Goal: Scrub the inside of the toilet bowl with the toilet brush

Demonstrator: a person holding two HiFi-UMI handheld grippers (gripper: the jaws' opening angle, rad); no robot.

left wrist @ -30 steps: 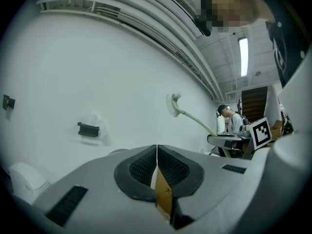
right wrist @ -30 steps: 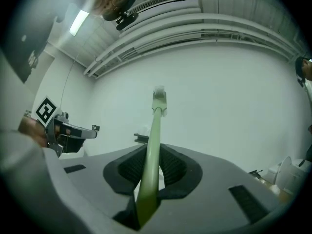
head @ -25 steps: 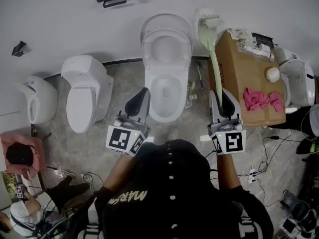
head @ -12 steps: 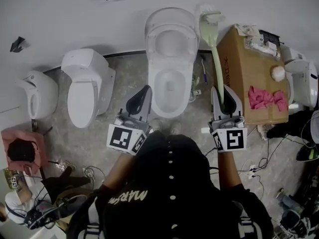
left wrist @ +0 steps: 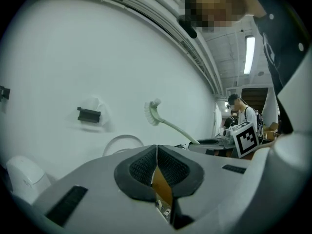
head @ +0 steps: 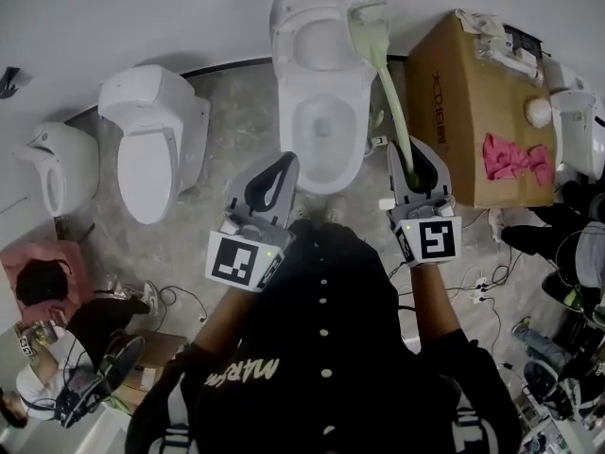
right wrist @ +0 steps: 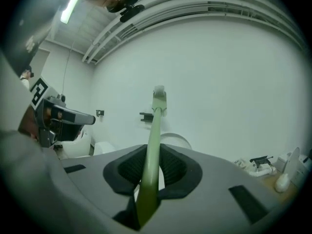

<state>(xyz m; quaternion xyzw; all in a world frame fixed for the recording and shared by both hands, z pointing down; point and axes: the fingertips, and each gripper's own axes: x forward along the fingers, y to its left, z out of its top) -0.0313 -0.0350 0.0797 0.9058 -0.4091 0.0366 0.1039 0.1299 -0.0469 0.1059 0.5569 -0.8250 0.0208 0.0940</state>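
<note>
A white toilet (head: 321,112) with its lid raised stands ahead in the head view; its bowl (head: 319,140) is open. My right gripper (head: 416,164) is shut on the pale green handle of the toilet brush (head: 383,74). The brush head (head: 367,17) hangs over the raised lid at the bowl's far right. In the right gripper view the handle (right wrist: 152,145) runs up between the pads to the brush head (right wrist: 159,97). My left gripper (head: 276,180) is shut on nothing, near the bowl's front left edge. In the left gripper view the brush (left wrist: 155,112) shows against the wall, above my left gripper (left wrist: 157,160).
A second toilet (head: 151,140) with its lid down and a urinal (head: 59,168) stand to the left. A cardboard box (head: 473,121) with a pink cloth (head: 515,157) on it sits right of the toilet. Cables lie on the floor (head: 492,282). Another person (left wrist: 241,112) stands further off.
The right gripper has swung the brush leftward, so its head is now over the toilet's raised lid instead of beside the box. The view has shifted forward toward the toilet.
</note>
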